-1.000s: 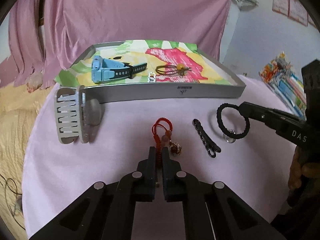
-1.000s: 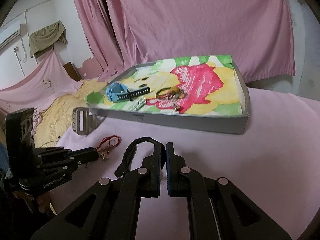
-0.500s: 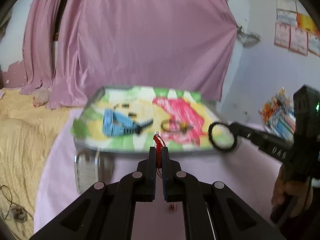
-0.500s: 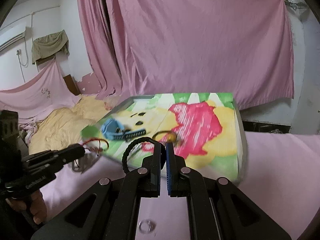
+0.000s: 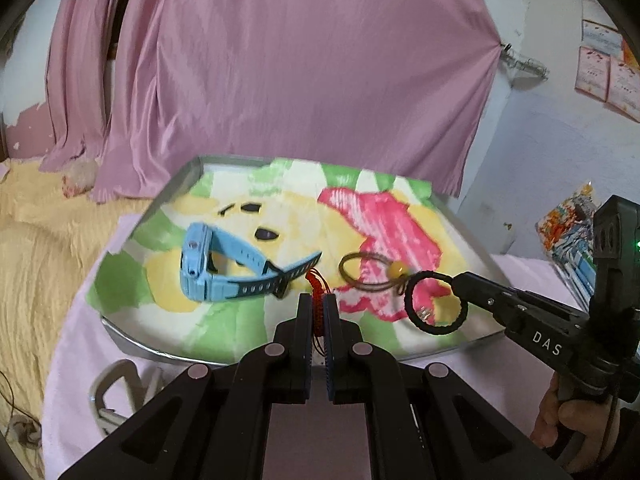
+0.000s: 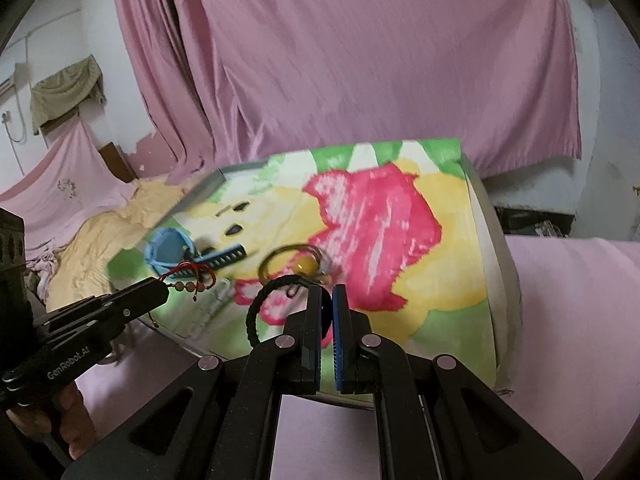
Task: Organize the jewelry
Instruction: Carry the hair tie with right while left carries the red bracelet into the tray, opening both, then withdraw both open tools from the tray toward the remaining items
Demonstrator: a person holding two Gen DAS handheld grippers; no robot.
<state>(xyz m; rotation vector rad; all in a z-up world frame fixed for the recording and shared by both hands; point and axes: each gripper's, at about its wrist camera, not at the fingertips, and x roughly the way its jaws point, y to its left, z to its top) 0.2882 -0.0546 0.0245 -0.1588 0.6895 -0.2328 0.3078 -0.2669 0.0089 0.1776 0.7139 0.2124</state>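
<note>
My left gripper is shut on a red cord bracelet with beads, held in the air over the front edge of the grey tray. My right gripper is shut on a black braided ring bracelet, also hanging above the tray's front right part. Inside the tray, on a bright floral cloth, lie a blue watch and a brown cord bracelet with a yellow bead. A small clear item shows through the black ring.
The tray stands on a pink-covered round table. A grey slotted clip lies on the table at the front left. Pink curtains hang behind. A person's hand holds the right gripper's handle. Colourful packets sit far right.
Both grippers lifted their bracelets off the table and carried them forward; they now hover over the tray's front edge. The view has closed in on the tray.
</note>
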